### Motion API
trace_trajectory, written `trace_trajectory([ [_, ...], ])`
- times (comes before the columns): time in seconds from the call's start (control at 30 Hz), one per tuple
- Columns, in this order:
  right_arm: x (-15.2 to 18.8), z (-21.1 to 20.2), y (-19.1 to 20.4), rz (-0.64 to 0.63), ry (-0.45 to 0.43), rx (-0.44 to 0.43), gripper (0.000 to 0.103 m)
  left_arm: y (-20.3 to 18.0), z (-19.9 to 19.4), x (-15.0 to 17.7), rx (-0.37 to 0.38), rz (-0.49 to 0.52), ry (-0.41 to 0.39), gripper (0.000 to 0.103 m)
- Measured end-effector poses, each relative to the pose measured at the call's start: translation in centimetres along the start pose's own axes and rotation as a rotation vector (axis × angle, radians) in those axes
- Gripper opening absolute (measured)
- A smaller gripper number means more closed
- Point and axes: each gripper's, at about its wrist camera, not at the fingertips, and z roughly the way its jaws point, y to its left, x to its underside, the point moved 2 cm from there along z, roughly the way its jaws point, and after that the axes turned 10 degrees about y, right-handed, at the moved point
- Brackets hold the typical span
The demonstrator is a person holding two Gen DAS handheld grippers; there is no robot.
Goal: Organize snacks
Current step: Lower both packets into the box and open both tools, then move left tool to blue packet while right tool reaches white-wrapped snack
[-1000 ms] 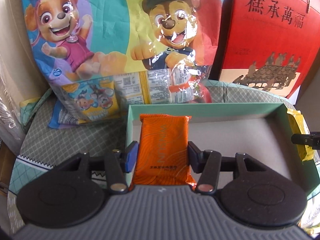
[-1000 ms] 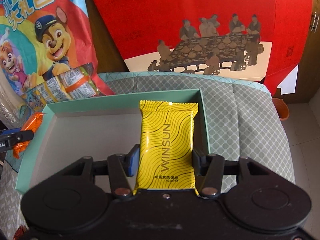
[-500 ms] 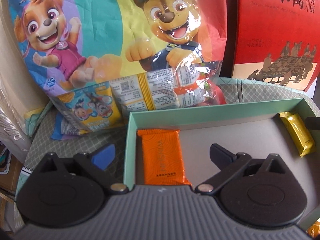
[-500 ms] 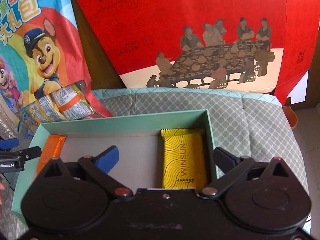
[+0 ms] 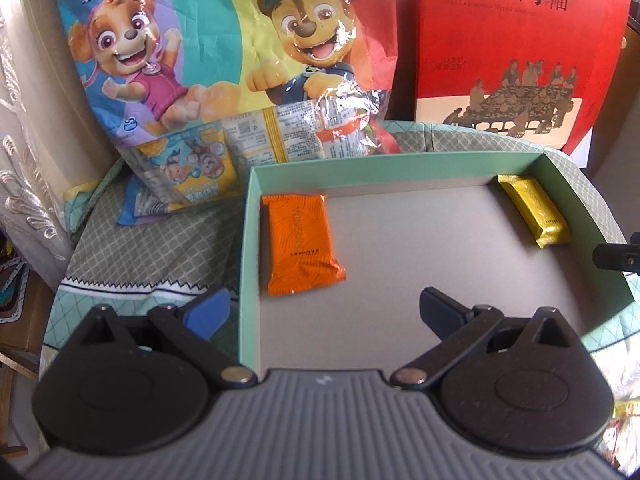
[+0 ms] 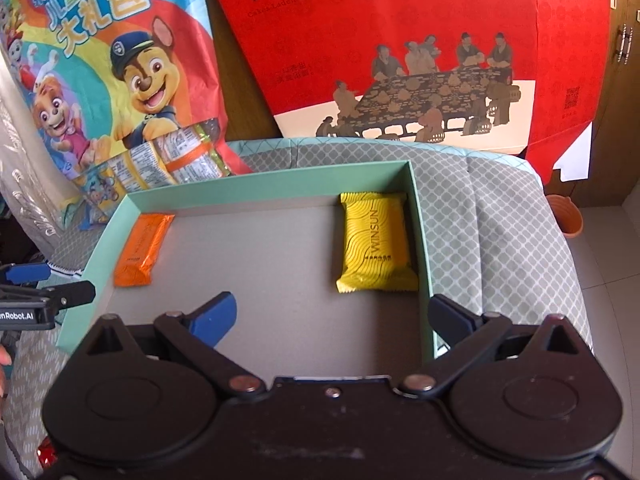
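A: What is seen from the left wrist view?

B: The left tool (image 5: 324, 312) is seen spread wide, with nothing between its fingers. Its left finger hangs outside the left wall of the mint-green tray (image 5: 246, 240), its right finger over the grey tray floor. An orange snack packet (image 5: 301, 249) is laid flat in the far left corner of the tray, just beside the left wall and clear of the tool. A yellow snack packet (image 5: 534, 210) is seen in the far right corner. The tip of the right tool (image 5: 618, 258) is caught at the right edge of the view.

A: And behind the tray?

B: A cartoon-dog snack bag (image 5: 224, 60) is propped at the far left, and a red gift bag (image 5: 516, 40) at the far right. The tray is carried on a grey patterned cloth (image 5: 148, 248).

A: What is shown by the right wrist view?

B: The right tool (image 6: 332, 318) is likewise spread wide and empty, its right finger outside the tray's right wall (image 6: 422, 248). The yellow snack packet (image 6: 374, 244) lies flat against that wall in the far right corner, apart from the fingers. The orange snack packet (image 6: 142, 250) is seen at the far left, and the left tool (image 6: 46, 286) at the left edge. The cartoon-dog snack bag (image 6: 112, 72) and red gift bag (image 6: 400, 40) stand behind.
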Motion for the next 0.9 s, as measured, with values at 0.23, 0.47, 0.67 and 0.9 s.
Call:
trace_trajectory([
  [0.23, 5.9, -3.5, 0.9, -0.002, 0.022, -0.018, 0.103, -1.3, -2.9, 6.8, 0.054, 0.023, 0.043, 0.103],
  [0.47, 12.1, -5.9, 1.1, -0.024, 0.033, -0.037, 0.103, -3.5, -3.2, 13.9, 0.069, 0.103, 0.117, 0.103],
  [0.67, 16.0, -6.9, -0.1, 0.023, 0.025, -0.026, 0.101, -4.2, -2.7, 17.3, 0.112, 0.064, 0.187, 0.103],
  [0.9, 16.1, -7.2, -0.8, 0.061, 0.02, -0.055, 0.063, -6.1, -3.1, 15.8, 0.173, 0.029, 0.161, 0.103],
])
